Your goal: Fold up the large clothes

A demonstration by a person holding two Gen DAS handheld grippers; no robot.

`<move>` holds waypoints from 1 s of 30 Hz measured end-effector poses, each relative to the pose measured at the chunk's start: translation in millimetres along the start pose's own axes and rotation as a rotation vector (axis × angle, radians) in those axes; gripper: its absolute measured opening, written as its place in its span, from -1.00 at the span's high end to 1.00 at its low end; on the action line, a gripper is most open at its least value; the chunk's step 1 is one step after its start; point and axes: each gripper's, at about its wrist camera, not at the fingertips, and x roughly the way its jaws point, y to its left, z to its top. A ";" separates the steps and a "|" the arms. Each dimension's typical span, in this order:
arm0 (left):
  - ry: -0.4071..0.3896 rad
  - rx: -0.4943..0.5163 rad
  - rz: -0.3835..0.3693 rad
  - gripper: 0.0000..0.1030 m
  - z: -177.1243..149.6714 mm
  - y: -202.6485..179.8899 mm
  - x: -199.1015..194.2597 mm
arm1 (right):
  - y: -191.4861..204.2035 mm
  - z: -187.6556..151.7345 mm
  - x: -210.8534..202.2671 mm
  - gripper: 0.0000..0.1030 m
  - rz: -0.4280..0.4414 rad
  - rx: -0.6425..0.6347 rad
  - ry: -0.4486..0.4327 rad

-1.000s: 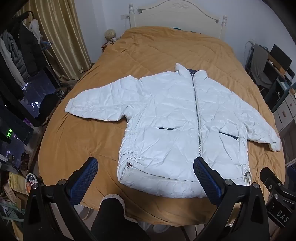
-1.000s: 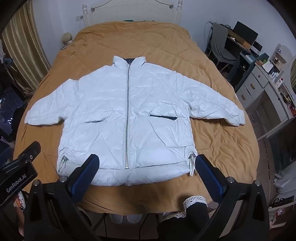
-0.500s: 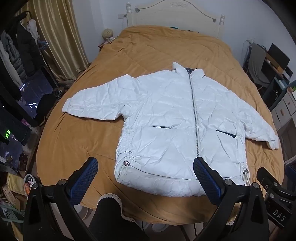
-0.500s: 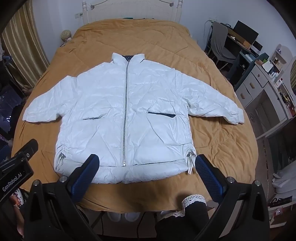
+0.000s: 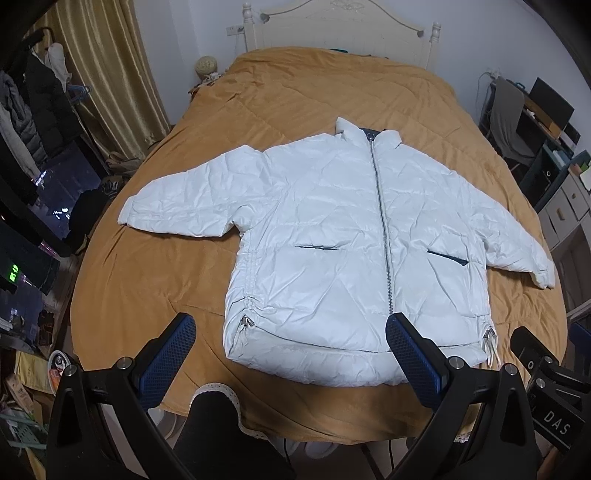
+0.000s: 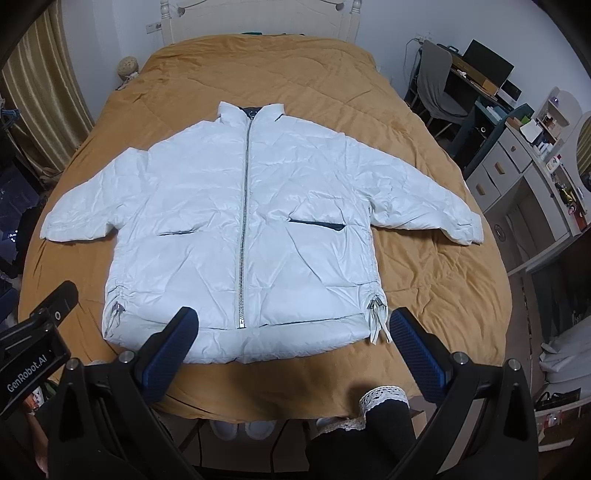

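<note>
While both claws, left claw (image 5: 290,349) and right claw (image 6: 291,343), hovered spread, the puffy, slippery jacket (image 6: 243,221) looked best gripped at its nine-o'clock sleeve cuff (image 6: 50,230).

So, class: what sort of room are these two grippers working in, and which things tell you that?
Most likely a bedroom in a home. A bed with a cream headboard fills the view, a white jacket lies on it, and a desk with a chair stands alongside.

Bed (image 5: 332,92) w/ orange quilt (image 6: 424,155); white jacket (image 6: 240,206) flat, zipped, sleeves spread.
</note>
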 end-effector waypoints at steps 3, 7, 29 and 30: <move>0.008 0.002 -0.001 -0.99 -0.9 -1.1 1.8 | 0.3 -0.4 0.8 -1.00 -0.004 -0.003 -0.001; 0.016 0.000 -0.006 -0.99 -1.5 -0.9 4.1 | 0.1 -0.3 0.9 -1.00 -0.007 -0.002 0.002; 0.032 -0.001 -0.012 -0.99 -5.1 -2.2 6.6 | -1.0 -3.8 2.7 -1.00 -0.012 -0.010 0.006; 0.032 -0.002 -0.013 -0.99 -5.3 -2.1 6.8 | -0.7 -3.6 2.8 -1.00 -0.013 -0.010 0.006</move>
